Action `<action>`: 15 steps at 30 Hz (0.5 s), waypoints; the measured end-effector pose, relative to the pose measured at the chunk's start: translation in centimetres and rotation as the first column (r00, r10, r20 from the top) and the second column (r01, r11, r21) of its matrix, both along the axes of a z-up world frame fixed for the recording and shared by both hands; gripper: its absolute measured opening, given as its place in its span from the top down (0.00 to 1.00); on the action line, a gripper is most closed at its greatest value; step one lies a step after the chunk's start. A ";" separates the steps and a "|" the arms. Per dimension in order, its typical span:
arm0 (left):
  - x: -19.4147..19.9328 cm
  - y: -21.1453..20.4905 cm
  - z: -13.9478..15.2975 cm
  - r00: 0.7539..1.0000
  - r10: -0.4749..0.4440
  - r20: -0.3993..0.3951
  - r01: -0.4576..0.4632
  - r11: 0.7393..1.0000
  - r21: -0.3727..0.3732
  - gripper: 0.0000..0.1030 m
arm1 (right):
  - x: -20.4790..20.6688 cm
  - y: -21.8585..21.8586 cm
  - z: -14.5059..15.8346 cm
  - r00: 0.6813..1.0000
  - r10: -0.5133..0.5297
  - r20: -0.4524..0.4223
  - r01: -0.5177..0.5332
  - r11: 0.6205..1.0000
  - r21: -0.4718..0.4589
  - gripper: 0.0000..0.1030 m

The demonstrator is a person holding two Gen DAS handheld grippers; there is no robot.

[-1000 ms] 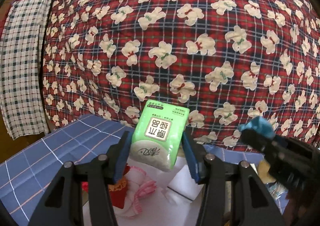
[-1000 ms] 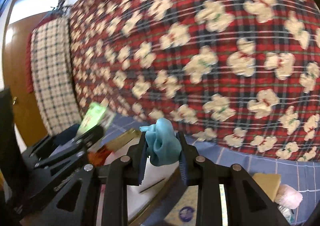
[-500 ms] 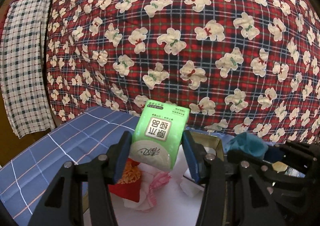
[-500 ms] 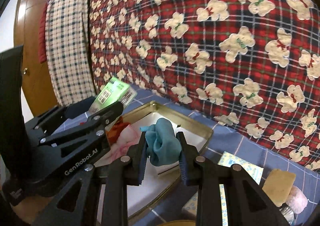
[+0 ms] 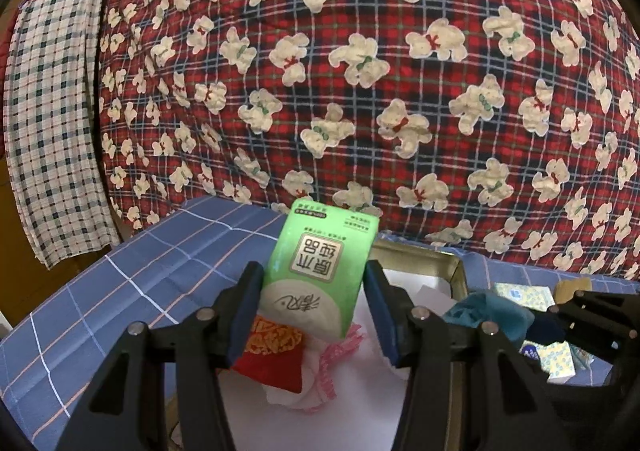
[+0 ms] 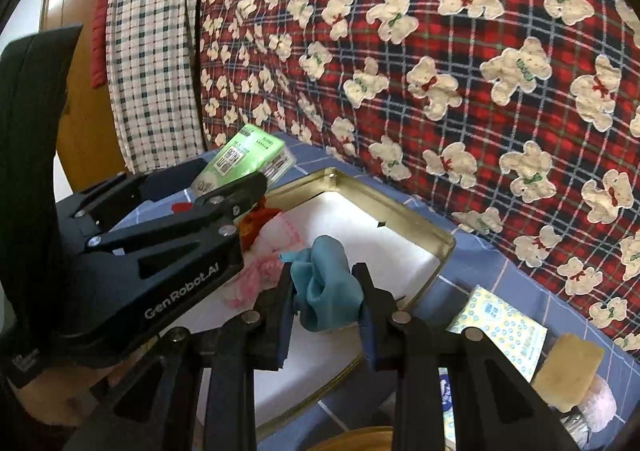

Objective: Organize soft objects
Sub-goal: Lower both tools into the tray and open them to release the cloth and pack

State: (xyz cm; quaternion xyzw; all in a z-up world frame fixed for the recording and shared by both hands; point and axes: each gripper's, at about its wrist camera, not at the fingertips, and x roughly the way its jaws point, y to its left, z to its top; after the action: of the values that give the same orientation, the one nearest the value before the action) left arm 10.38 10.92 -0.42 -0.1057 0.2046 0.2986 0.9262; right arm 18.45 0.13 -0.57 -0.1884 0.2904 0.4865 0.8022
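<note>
The left gripper (image 5: 314,315) clamps a green plastic tissue pack (image 5: 322,271) above a gold-rimmed metal tin (image 6: 436,257); the right gripper (image 6: 326,307) pinches crumpled teal cloth (image 6: 326,291) over it. A red pouch (image 5: 272,355) lies inside.

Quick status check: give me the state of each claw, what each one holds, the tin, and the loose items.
Left claw: shut on the green tissue pack, held above the tin.
Right claw: shut on the bunched blue cloth, over the tin.
Tin: open, no lid on.
Red pouch: lying in the tin.
Pink cloth: crumpled in the tin.
Yellow tissue pack: outside, on the tablecloth.
</note>
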 end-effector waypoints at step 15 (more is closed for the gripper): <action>-0.6 0.4 0.0 1.000 0.014 0.020 -0.014 1.000 -0.017 0.42 | -0.7 0.6 -0.7 0.996 0.071 -0.052 -0.072 0.997 -0.015 0.47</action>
State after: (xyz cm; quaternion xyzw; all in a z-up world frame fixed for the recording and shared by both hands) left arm 9.76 11.29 -0.37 -0.1179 0.1971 0.3022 0.9252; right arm 17.73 0.70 -1.30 -0.1927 0.3083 0.5170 0.7749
